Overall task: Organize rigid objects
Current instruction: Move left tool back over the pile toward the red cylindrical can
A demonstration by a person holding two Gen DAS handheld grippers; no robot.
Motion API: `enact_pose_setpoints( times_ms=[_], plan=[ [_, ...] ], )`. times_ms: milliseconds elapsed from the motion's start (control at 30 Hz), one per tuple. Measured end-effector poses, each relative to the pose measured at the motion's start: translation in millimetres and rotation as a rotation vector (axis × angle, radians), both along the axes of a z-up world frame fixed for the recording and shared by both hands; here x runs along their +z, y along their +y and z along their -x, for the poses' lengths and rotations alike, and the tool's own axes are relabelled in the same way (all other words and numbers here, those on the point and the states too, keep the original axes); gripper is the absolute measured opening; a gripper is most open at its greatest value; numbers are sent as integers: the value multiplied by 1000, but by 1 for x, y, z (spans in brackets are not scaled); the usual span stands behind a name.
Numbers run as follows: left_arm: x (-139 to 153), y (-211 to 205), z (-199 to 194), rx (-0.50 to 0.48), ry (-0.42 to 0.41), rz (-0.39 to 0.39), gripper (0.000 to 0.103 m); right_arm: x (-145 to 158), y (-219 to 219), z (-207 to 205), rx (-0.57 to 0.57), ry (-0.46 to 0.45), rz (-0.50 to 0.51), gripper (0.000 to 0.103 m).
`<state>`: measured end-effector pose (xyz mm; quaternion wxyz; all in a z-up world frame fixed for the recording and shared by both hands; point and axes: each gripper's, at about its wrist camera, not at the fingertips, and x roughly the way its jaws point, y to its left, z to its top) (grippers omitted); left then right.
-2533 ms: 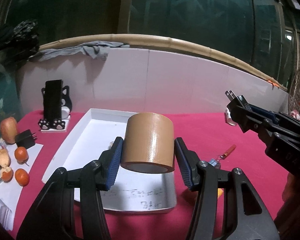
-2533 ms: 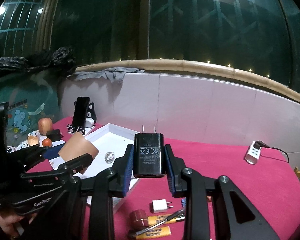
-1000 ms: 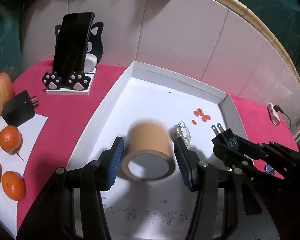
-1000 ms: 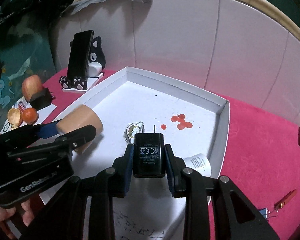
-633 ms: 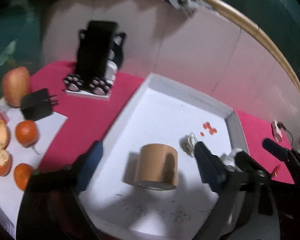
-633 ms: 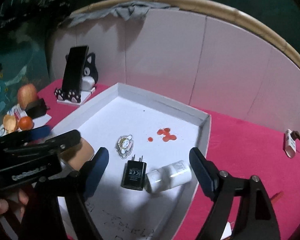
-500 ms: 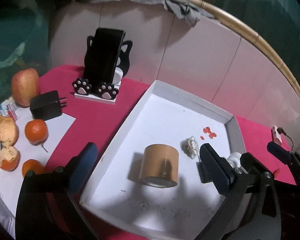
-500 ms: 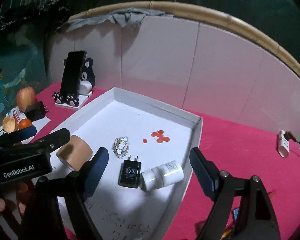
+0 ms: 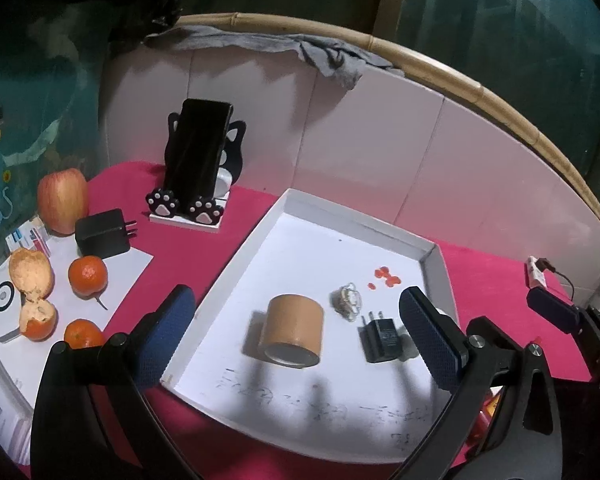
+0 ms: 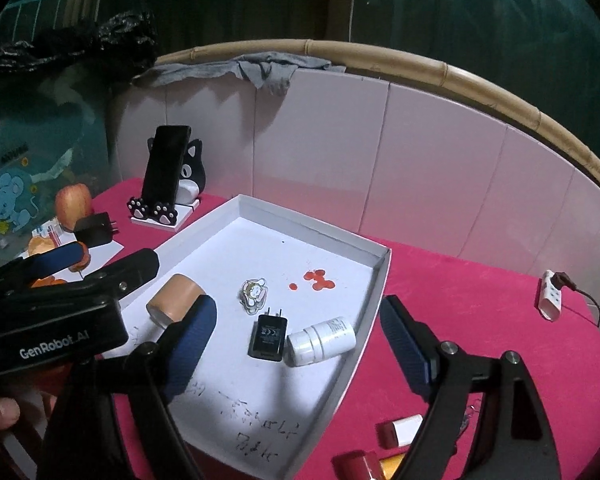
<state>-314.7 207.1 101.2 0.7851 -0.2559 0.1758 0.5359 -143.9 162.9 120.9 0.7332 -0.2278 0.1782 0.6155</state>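
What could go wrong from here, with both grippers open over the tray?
1. The tape roll lies on its curved side in the white tray, so a nudge could roll it toward the keychain charm.
2. The white bottle also lies on its side, touching the black charger; it may shift it.
3. Small items by the right gripper, near the tray's edge, could get swept aside.

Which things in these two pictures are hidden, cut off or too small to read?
- Bottle: in the left wrist view, almost all hidden behind the left gripper's finger.
- Writing on the tray floor: both views, dim and too faint to read.
- Red and yellow items: right wrist view, partly behind the right gripper and cut by the bottom edge.
- Charger label: too small to read.
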Motion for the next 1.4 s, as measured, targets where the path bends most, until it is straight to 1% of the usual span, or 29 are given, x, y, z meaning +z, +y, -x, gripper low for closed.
enact_pose_setpoints(
  times_ms=[233, 433, 567, 667, 733, 800, 833, 900, 967, 1067, 1200, 1267, 1333, 1400],
  plan=[
    [12, -15, -9, -17, -3, -24, 103, 8, -17, -11, -19, 15, -30, 84],
    [23, -29, -25, -56, 4, -49, 103, 14, -33, -29, -46, 32, -54, 84],
    [25, -41, -37, -94, 10, -54, 103, 15, -51, -52, -72, 47, -70, 84],
    [20, -53, -50, -144, 12, -51, 103, 14, -69, -81, -137, 66, -89, 84],
    [15, -61, -60, -190, 3, -38, 103, 12, -83, -108, -193, 104, -97, 84],
    [6, -70, -76, -280, -1, -6, 103, 8, -97, -132, -246, 144, -98, 84],
    [1, -77, -88, -336, 9, 8, 103, 6, -103, -144, -269, 164, -98, 84],
    [-6, -90, -105, -414, 33, 18, 103, 2, -114, -161, -303, 197, -93, 84],
    [-15, -104, -124, -521, 56, 40, 103, -5, -126, -179, -341, 227, -88, 84],
    [-28, -120, -145, -633, 88, 58, 103, -17, -141, -195, -377, 263, -73, 84],
    [-44, -127, -163, -714, 112, 99, 102, -36, -154, -211, -416, 311, -43, 84],
    [-48, -127, -173, -748, 132, 91, 102, -45, -159, -221, -436, 347, -26, 84],
    [-48, -124, -184, -794, 156, 66, 102, -51, -162, -228, -451, 376, -17, 84],
    [-48, -119, -193, -838, 157, 65, 102, -54, -165, -232, -461, 393, -15, 84]
  ],
)
